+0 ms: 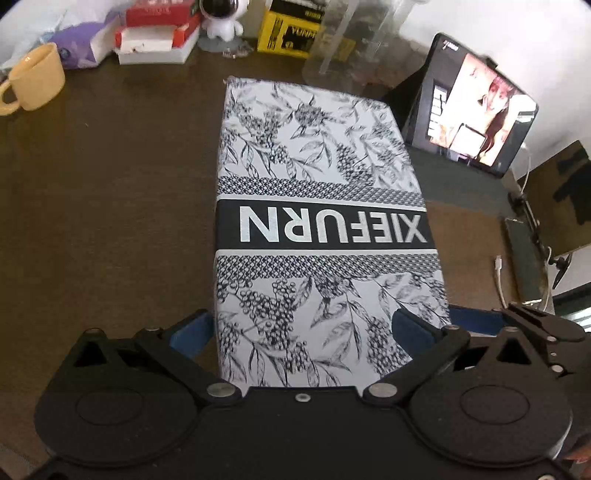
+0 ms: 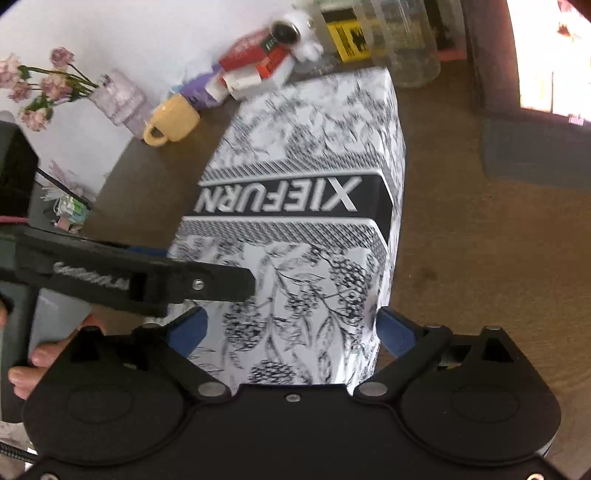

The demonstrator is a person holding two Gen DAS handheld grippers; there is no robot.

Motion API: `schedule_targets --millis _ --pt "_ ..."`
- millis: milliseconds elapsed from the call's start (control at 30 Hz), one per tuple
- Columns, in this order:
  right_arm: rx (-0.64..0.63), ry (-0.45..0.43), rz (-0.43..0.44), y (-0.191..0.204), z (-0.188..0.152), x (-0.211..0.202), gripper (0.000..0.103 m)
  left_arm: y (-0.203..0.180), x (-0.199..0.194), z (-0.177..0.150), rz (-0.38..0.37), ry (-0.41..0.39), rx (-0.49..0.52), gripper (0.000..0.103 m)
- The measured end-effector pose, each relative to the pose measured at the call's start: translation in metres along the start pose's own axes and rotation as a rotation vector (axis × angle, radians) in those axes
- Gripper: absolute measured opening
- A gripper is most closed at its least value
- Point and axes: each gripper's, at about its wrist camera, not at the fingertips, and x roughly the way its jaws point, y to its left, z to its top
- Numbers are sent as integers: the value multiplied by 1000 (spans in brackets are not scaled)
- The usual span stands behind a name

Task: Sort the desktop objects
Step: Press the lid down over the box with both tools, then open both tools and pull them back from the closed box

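A long white box with black floral print and the word XIEFURN (image 1: 317, 221) lies on the brown desk, also seen in the right wrist view (image 2: 306, 206). My left gripper (image 1: 303, 328) has its blue-padded fingers on both sides of the box's near end. My right gripper (image 2: 291, 328) likewise has its blue fingers at either side of the same end, from a slightly different angle. The left gripper's black arm (image 2: 147, 284) crosses the right wrist view at left. Both pairs of jaws press against the box's sides.
A yellow mug (image 1: 35, 79), a purple tissue pack (image 1: 85, 42), stacked red and white boxes (image 1: 155, 35), an astronaut figure (image 1: 221, 18), a yellow box (image 1: 291, 31) and clear containers (image 1: 343, 48) line the back. A lit tablet (image 1: 476, 110) stands at right. A flower vase (image 2: 114, 96) stands at left.
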Motion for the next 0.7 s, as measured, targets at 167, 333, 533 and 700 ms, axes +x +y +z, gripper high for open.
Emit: schedule_targets --millis 167,333,533,700 --pt "-33 -65 -14 14 -10 -25 102 2 -27 -14 31 -74 37 103" --pt "-70 -105 -30 27 -30 -49 103 -26 -54 -39 42 -123 50 103" --pt "-100 -125 -33 45 -69 -76 103 -53 -81 -85 42 -161 49 103" --pt "-131 -142 -41 67 -110 -98 103 -57 -107 -133 60 -188 36 103"
